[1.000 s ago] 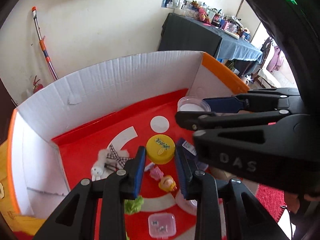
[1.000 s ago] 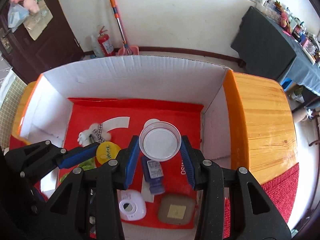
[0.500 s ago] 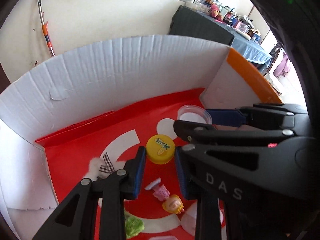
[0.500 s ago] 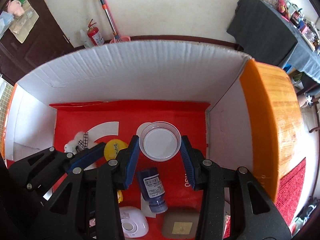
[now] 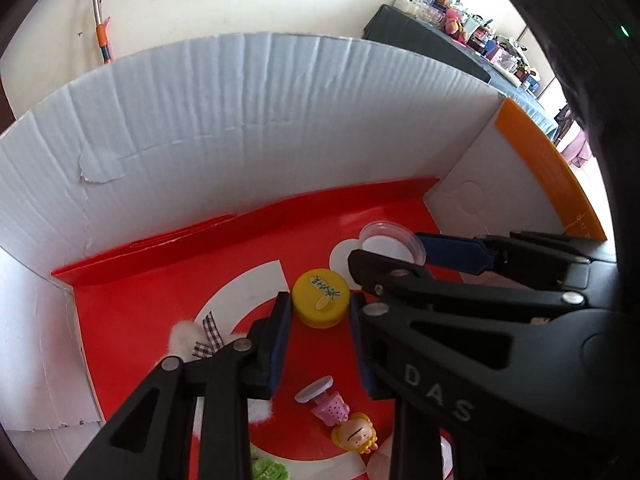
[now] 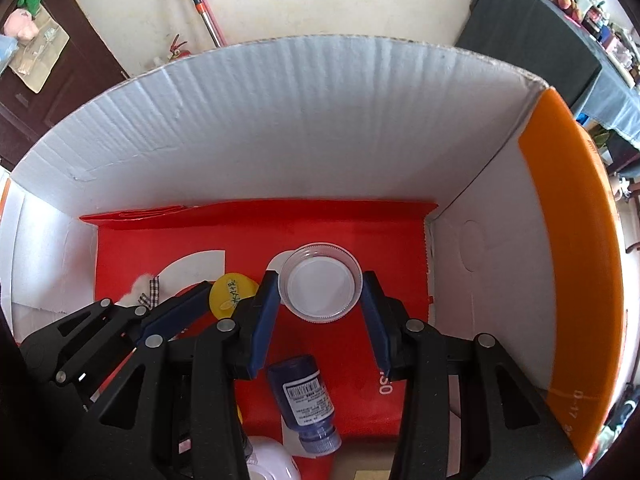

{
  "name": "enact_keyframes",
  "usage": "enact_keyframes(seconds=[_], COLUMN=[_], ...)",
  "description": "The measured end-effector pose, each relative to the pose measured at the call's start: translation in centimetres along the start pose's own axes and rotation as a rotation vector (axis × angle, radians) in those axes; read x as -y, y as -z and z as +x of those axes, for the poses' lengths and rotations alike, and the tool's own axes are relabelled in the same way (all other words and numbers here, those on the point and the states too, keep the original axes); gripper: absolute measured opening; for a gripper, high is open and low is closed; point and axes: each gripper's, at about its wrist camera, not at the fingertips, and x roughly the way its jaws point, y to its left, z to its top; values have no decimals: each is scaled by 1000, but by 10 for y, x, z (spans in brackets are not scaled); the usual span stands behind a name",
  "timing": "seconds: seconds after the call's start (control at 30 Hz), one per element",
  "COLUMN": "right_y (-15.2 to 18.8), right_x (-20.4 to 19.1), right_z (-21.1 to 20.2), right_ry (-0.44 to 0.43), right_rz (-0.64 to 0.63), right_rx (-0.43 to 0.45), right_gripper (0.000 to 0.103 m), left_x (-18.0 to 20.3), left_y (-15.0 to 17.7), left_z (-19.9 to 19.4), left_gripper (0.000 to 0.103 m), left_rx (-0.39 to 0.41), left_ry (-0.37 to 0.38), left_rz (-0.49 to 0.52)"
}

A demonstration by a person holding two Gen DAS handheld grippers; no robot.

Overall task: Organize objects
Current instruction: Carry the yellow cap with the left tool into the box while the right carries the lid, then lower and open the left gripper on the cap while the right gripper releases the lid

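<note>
Both grippers reach down into a white cardboard box with a red floor. My left gripper is open, its blue pads on either side of a yellow round lid without touching it. My right gripper is open around a clear round dish; the pads stand close to its rim. The dish also shows in the left wrist view, and the yellow lid in the right wrist view.
On the red floor lie a small white plush with a checked bow, a little doll figure, a green item, a blue bottle and a white device. The box's walls stand close, with an orange flap on the right.
Both grippers have moved lower and deeper into the box. The yellow lid now sits between my left pads. The dish stays between my right pads.
</note>
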Motion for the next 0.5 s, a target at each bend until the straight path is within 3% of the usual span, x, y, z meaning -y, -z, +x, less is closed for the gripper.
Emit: enact_keyframes(seconds=[0.5], right_y=[-1], right_x=[0], right_z=[5], right_ry=[5], right_rz=[-14], right_rx=[3], right_gripper=[40], left_x=[-1], left_y=[5], left_z=[-3], left_gripper=[31], left_rx=[7], left_ry=[2], left_rz=[-16])
